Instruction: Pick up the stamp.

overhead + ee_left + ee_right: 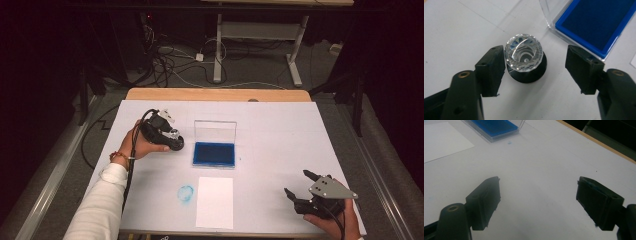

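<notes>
Left hand-held gripper (pixel 535 65) partly open, straddling the stamp with the clear faceted knob (pixel 524 53), left pad touching, right pad apart. Upright on the worktop (pixel 454 32), just beside the blue ink pad (pixel 599 22). Best centred first, then squeezed evenly (knob looks slippery). Right hand-held gripper (pixel 537 202) wide, empty.

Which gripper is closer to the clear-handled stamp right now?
Left. The left gripper has its open jaws on either side of the stamp, beside the blue ink pad. The right gripper hovers far off at the table's near right corner.
</notes>
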Demonstrator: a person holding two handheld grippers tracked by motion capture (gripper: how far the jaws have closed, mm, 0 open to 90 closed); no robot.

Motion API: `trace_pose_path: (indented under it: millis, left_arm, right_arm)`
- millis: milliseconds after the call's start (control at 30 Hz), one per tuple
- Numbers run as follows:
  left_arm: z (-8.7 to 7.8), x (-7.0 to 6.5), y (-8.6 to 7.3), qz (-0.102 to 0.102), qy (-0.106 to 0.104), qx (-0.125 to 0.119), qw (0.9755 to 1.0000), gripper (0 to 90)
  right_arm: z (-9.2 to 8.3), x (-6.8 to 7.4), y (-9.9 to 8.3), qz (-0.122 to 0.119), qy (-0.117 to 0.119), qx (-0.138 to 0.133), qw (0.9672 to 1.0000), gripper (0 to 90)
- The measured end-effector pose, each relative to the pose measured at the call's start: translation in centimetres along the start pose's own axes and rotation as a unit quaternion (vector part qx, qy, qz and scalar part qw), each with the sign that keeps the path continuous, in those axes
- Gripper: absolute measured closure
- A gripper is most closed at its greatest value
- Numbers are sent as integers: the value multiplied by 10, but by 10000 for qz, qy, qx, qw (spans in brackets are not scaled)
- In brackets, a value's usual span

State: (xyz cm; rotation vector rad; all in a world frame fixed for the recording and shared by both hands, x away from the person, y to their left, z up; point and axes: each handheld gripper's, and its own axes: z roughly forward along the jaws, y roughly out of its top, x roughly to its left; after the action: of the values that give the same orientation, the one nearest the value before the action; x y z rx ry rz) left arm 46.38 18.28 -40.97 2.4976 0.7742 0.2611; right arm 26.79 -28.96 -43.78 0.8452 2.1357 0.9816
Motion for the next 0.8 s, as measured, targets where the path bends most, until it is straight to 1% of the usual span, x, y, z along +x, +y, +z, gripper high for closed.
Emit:
trace_pose_path:
  millis: [33, 67, 100, 133, 167, 233, 300, 467, 500, 533, 567, 700, 800]
  left_arm:
    - [2, 0, 1, 13, 43, 55, 10000, 324]
    - [4, 1, 2, 22, 48, 93, 9999, 349]
    - [5, 2, 4, 15, 13, 120, 9999, 349]
    - [6, 4, 5, -13, 23, 145, 9999, 367]
    - [7, 6, 5, -49, 25, 157, 9999, 372]
    - [9, 10, 7, -98, -47, 150, 9998, 371]
    - [10, 12, 8, -130, -25, 167, 9998, 374]
    - [15, 15, 8, -168, -71, 231, 9996, 406]
    - [16, 15, 8, -162, -53, 250, 9995, 429]
    - [16, 16, 8, -161, -34, 236, 9996, 433]
    - [16, 16, 8, -176, -52, 229, 9996, 461]
    - [16, 16, 9, -143, -37, 234, 9996, 454]
    - [17, 16, 10, -116, -29, 207, 9997, 474]
  right_arm:
    - [0, 0, 0, 0, 0, 0, 10000, 199]
    - [0, 0, 0, -6, 4, 10, 10000, 199]
    - [0, 0, 0, -6, 4, 10, 10000, 199]
    - [1, 0, 0, -3, 14, 14, 10000, 200]
    - [1, 0, 0, -12, 17, 18, 10000, 200]
    - [1, 0, 0, -12, 13, 27, 10000, 200]
    - [2, 0, -1, -16, 17, 37, 10000, 201]
    - [2, 0, -1, -15, 24, 64, 10000, 204]
    - [2, 0, -1, -23, 25, 64, 10000, 205]
    - [2, 0, -1, -26, 25, 67, 10000, 204]
    - [2, 0, -1, -34, 31, 70, 10000, 205]
    - [3, 0, -2, -32, 41, 74, 10000, 205]
    - [3, 0, -2, -28, 34, 79, 10000, 205]
